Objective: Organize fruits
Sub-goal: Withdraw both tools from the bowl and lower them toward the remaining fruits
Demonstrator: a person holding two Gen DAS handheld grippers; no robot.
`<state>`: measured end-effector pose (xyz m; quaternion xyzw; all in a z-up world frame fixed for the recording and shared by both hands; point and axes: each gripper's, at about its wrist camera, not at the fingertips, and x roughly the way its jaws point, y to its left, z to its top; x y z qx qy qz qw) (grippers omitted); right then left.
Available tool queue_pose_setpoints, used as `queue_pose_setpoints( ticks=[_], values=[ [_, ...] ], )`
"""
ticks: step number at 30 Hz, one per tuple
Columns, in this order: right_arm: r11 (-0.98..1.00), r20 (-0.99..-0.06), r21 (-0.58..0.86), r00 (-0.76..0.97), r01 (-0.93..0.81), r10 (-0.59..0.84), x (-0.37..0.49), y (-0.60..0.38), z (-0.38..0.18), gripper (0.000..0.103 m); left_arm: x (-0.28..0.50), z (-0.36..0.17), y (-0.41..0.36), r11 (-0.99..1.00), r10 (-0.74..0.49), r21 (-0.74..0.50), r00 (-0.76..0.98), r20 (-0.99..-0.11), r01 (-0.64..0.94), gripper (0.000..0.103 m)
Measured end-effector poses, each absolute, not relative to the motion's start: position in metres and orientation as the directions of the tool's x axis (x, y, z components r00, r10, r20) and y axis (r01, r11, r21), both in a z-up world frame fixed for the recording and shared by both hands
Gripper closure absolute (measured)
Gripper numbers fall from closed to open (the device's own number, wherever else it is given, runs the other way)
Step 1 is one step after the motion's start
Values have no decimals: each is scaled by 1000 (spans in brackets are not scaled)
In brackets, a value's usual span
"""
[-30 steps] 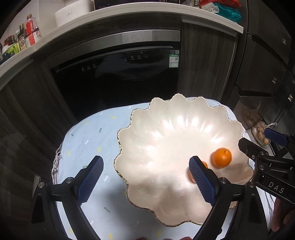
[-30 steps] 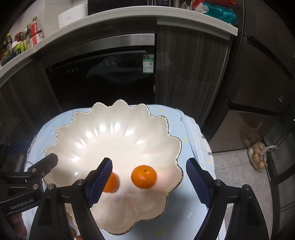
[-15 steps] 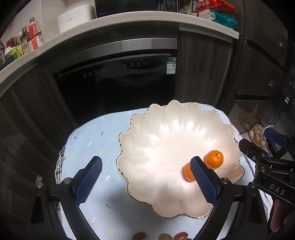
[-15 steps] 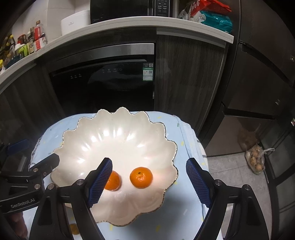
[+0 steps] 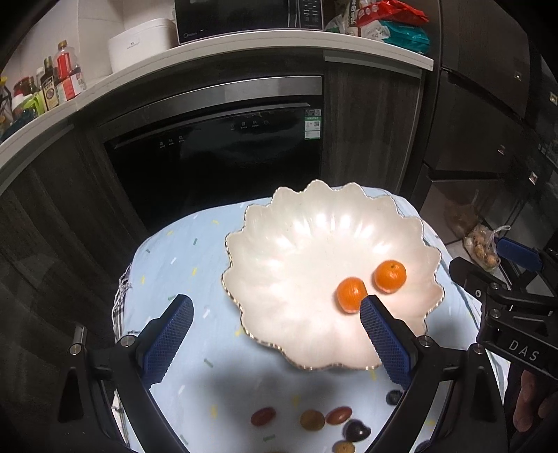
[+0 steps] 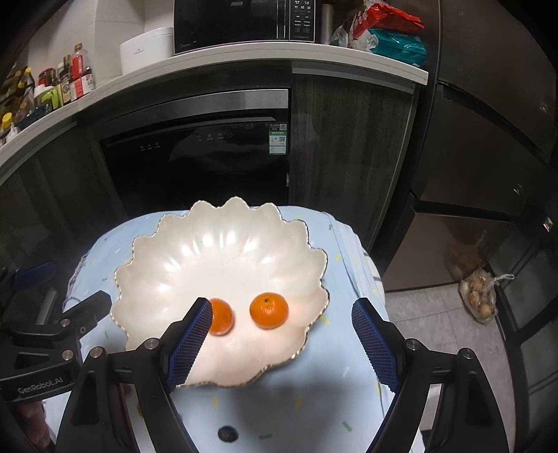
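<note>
A white scalloped bowl [image 5: 296, 265] sits on a light blue tablecloth [image 5: 188, 251]; it also shows in the right wrist view [image 6: 195, 265]. Two mandarins lie in it: one [image 5: 350, 293] by the left gripper's right finger and one [image 5: 390, 276] further right; in the right wrist view they are the left mandarin [image 6: 222, 316] and the right mandarin [image 6: 269, 311]. My left gripper [image 5: 275, 329] is open and empty above the bowl's near-left rim. My right gripper [image 6: 280, 329] is open and empty above the bowl's near edge. Small grapes [image 5: 263, 416] and a blueberry [image 6: 227, 434] lie on the cloth near me.
A dark built-in dishwasher [image 5: 216, 156] and cabinets stand behind the table. The counter above holds bottles [image 5: 55, 87], a white cooker [image 5: 139, 48] and a microwave [image 5: 244, 15]. A bag of produce [image 6: 479, 292] lies on the floor at the right. The table drops off at its left, right and far edges.
Both grippers have pulled back and up from the bowl, so more of the cloth and the small fruits near me have come into view. The mandarins have stayed in the bowl.
</note>
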<state>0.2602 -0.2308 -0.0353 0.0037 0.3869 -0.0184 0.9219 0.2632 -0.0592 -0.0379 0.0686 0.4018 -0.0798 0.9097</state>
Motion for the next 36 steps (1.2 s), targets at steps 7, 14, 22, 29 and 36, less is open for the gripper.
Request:
queue_pose_setpoints(
  ticks=[7, 14, 22, 29, 36],
  values=[
    [999, -715, -5, 699, 32, -26, 237, -227, -35, 20, 240, -41, -60, 973, -105, 58, 657, -747, 221, 5],
    [999, -725, -12, 687, 43, -38, 212, -228, -40, 20, 217, -47, -62, 966, -117, 66, 649, -752, 251, 5],
    [999, -749, -18, 661, 47, -45, 187, -227, -50, 20, 193, -56, -64, 959, -128, 70, 641, -757, 274, 5],
    [999, -773, -30, 633, 41, -49, 165, -225, -62, 20, 173, -70, -69, 945, -144, 82, 626, -766, 317, 6],
    [999, -801, -33, 596, 39, -49, 150, -224, -76, 20, 158, -85, -72, 933, -159, 80, 604, -781, 350, 8]
  ],
)
